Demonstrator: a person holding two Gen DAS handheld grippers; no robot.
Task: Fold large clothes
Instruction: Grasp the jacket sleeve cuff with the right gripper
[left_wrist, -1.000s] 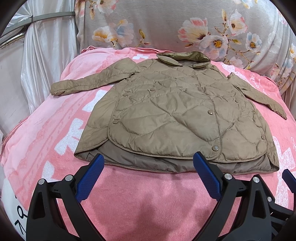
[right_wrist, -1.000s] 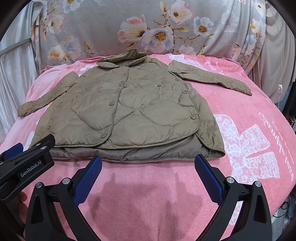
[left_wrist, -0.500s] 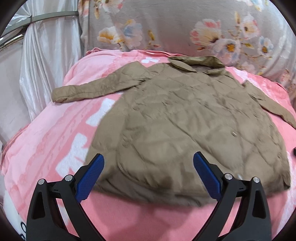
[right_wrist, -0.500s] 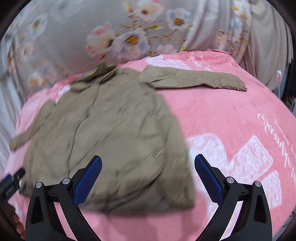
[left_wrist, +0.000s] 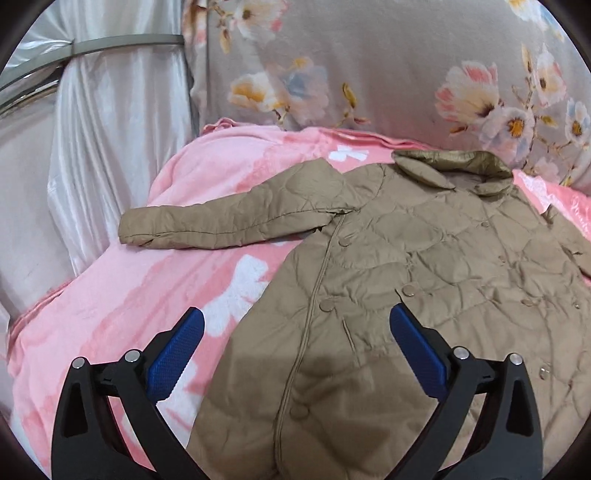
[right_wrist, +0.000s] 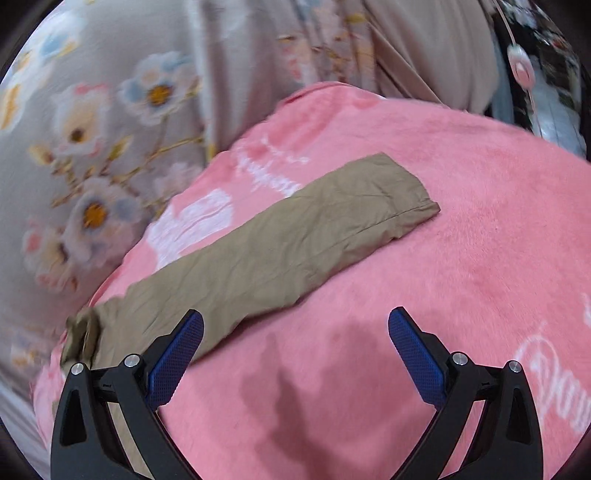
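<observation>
A tan quilted jacket (left_wrist: 406, 280) lies flat, front up, on a pink blanket (left_wrist: 155, 295). Its collar (left_wrist: 454, 166) points to the back. Its left sleeve (left_wrist: 236, 218) stretches out to the left. My left gripper (left_wrist: 295, 339) is open and empty, hovering over the jacket's left side. In the right wrist view the jacket's right sleeve (right_wrist: 266, 254) lies stretched toward the upper right, its cuff (right_wrist: 410, 199) at the far end. My right gripper (right_wrist: 295, 343) is open and empty, above the blanket (right_wrist: 461, 258) just in front of that sleeve.
A grey floral cloth (left_wrist: 369, 74) covers the backrest behind the blanket and also shows in the right wrist view (right_wrist: 92, 147). A shiny white curtain (left_wrist: 92, 147) hangs at the left. Clutter (right_wrist: 546, 85) shows past the blanket's far right edge.
Both grippers have moved forward from the hem over the jacket. The left has swung toward the left sleeve, the right toward the right sleeve. Both stay open.
</observation>
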